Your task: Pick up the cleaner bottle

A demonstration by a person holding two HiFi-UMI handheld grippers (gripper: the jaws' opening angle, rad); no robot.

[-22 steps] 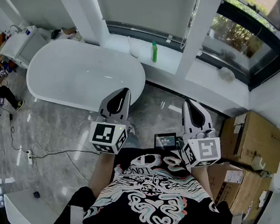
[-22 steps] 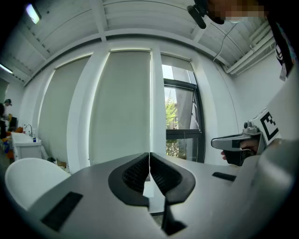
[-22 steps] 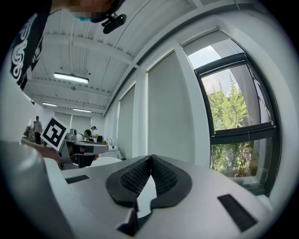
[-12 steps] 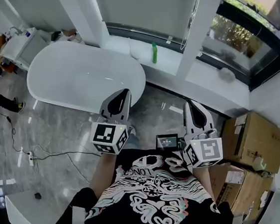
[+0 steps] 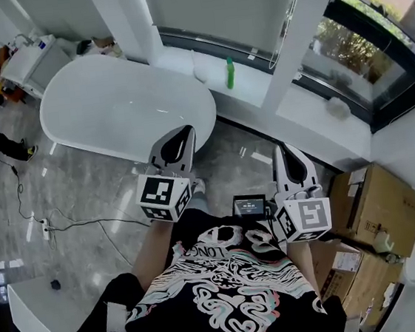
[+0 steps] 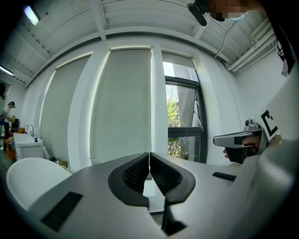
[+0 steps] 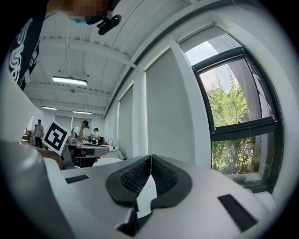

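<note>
Green cleaner bottle (image 5: 230, 73) remains unreached on the ledge (image 5: 256, 90); left claw (image 5: 186, 132) and right claw (image 5: 280, 150), pressed together empty, were barely moved.

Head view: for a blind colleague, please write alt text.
From above: a person holds left claw and right claw, both shut and empty, before a bathtub; a green cleaner bottle stands on the window ledge beyond.

Bright daylight floods in through the window (image 5: 372, 38), pictures sharp, both gripper views bulging and dark-cornered at the edges.
</note>
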